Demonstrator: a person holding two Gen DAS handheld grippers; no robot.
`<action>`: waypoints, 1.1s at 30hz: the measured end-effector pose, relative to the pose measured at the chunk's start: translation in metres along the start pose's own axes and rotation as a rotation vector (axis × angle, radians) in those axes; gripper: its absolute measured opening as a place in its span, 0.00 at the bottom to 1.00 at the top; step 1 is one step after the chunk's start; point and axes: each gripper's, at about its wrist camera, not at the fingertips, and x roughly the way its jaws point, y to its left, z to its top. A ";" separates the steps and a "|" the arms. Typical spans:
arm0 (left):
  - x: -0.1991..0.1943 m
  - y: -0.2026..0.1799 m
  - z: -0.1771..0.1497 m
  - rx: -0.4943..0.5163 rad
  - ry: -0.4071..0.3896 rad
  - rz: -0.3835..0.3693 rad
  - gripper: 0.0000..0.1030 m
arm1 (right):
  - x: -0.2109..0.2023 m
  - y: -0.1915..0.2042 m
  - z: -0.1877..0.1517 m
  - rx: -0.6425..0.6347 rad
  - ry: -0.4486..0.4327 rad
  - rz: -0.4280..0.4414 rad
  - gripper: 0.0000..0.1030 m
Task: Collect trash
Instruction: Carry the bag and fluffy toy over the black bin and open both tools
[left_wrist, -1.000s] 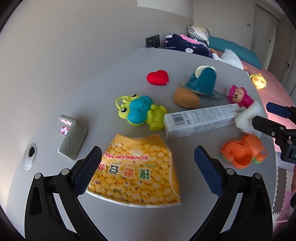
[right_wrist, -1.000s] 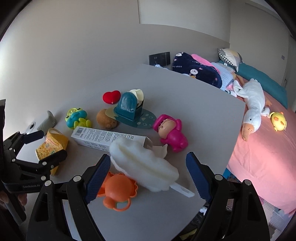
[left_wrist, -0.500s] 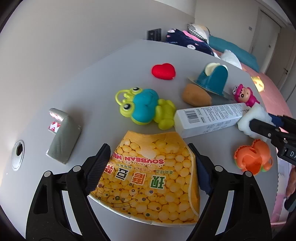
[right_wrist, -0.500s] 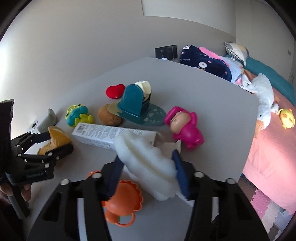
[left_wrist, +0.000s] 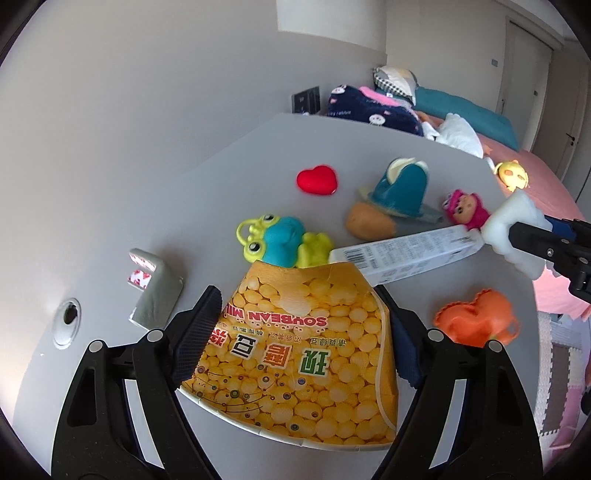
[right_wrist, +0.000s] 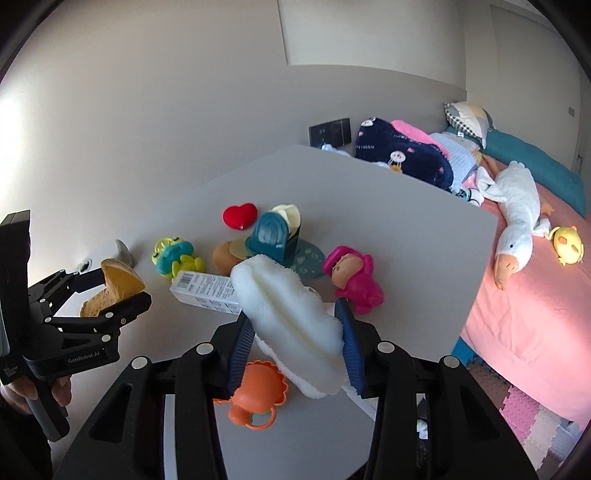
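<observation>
My left gripper (left_wrist: 299, 325) is shut on a flattened yellow soybean-milk paper cup (left_wrist: 299, 354), held just above the grey table (left_wrist: 229, 177); the cup also shows in the right wrist view (right_wrist: 110, 286). My right gripper (right_wrist: 295, 328) is shut on a white foam piece (right_wrist: 288, 306), lifted above the table near its right edge; the foam also shows in the left wrist view (left_wrist: 517, 221). A long white carton box (left_wrist: 402, 258) lies on the table between them.
Toys lie on the table: a green-blue frog (left_wrist: 280, 240), red heart (left_wrist: 317, 180), brown lump (left_wrist: 369, 221), teal stand (left_wrist: 402, 188), pink doll (right_wrist: 351, 273), orange toy (left_wrist: 476, 321). A grey packet (left_wrist: 155, 291) lies left. A bed (right_wrist: 535, 295) stands right.
Both grippers closed from open, the left on the yellow cup and the right on the white foam. Both objects are now lifted slightly off the table.
</observation>
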 end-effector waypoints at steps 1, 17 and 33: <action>-0.004 -0.002 0.002 0.001 -0.007 -0.001 0.77 | -0.004 -0.001 0.000 0.002 -0.005 0.001 0.43; -0.046 -0.070 0.007 0.057 -0.076 -0.067 0.77 | -0.067 -0.033 -0.021 0.038 -0.058 -0.021 0.29; -0.054 -0.165 0.010 0.175 -0.095 -0.184 0.77 | -0.120 -0.099 -0.051 0.134 -0.099 -0.128 0.27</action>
